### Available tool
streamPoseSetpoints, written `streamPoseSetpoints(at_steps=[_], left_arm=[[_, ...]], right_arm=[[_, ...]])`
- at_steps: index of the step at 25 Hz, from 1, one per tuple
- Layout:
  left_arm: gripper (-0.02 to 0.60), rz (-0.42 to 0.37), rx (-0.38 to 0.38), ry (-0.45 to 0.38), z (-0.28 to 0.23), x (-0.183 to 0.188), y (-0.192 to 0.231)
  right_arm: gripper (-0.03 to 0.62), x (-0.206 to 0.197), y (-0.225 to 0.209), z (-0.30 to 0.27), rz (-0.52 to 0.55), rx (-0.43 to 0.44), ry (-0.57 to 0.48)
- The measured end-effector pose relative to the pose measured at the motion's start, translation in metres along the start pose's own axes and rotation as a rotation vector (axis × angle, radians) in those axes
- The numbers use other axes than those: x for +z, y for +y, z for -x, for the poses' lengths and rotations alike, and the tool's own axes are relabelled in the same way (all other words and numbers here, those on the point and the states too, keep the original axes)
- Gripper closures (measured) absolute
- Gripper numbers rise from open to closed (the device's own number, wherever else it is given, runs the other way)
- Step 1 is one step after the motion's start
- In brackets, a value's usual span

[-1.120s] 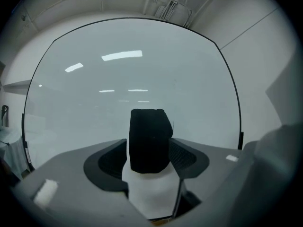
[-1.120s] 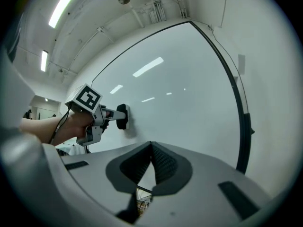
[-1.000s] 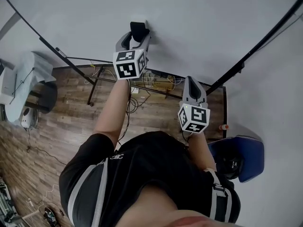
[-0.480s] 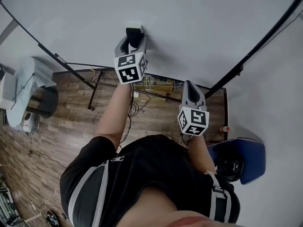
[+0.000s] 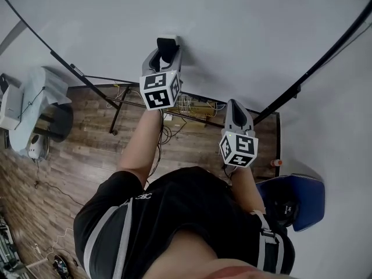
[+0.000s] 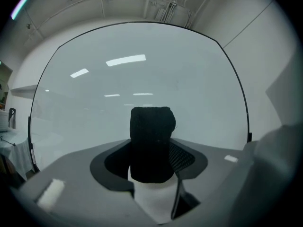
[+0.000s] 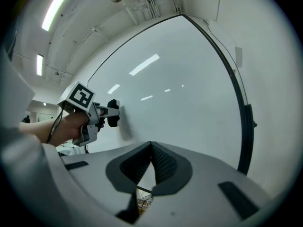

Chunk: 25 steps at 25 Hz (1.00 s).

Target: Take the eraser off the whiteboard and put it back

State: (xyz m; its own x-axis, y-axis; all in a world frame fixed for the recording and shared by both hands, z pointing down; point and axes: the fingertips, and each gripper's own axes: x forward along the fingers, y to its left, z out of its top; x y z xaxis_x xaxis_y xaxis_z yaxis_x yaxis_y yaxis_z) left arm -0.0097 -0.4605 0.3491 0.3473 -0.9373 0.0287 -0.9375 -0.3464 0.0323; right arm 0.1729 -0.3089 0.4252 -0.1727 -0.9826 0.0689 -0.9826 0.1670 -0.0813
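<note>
Head view, eraser: a small block with a white back and a dark face is seen at upper middle, set flat against the whiteboard.
Head view, left gripper: it is held level at the board, with its jaws placed round the eraser.
Head view, right gripper: it is held lower and further right, near the board's bottom edge and well apart from the eraser.
Head view, surroundings: a wooden floor, a tangle of cables below the board and a blue chair at lower right are shown.
Left gripper view, eraser: the centre of the frame is filled by black ribbed felt above a white body, upright, backed by the whiteboard.
Left gripper view, jaws: they have just been closing and are held fairly wide on the eraser. The right pad is met by the eraser's side, and the left one is covered by the eraser.
Left gripper view, board: light reflections are shown at upper middle.
Right gripper view, jaws: the pads are brought together at lower middle, with nothing gripped.
Right gripper view, eraser: it is seen at mid left as a dark lump against the board, at the tip of the left gripper, which is held by a hand.
Right gripper view, surroundings: a ceiling light is seen at upper left, and the board's black frame at right.
</note>
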Motion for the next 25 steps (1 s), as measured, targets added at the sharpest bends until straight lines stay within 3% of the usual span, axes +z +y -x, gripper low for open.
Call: streamPoseSetpoints(at_steps=[13,25], left_arm=[[0.349,0.041,0.034,-0.005,0.078,0.001,0.028],[0.348,0.077,0.085,0.091,0.141,-0.057,0.048]], right_arm=[[0.589,0.024,0.032,-0.004,0.027,0.083,-0.062],[0.589,0.024,0.054,-0.016,0.016,0.144,-0.057]])
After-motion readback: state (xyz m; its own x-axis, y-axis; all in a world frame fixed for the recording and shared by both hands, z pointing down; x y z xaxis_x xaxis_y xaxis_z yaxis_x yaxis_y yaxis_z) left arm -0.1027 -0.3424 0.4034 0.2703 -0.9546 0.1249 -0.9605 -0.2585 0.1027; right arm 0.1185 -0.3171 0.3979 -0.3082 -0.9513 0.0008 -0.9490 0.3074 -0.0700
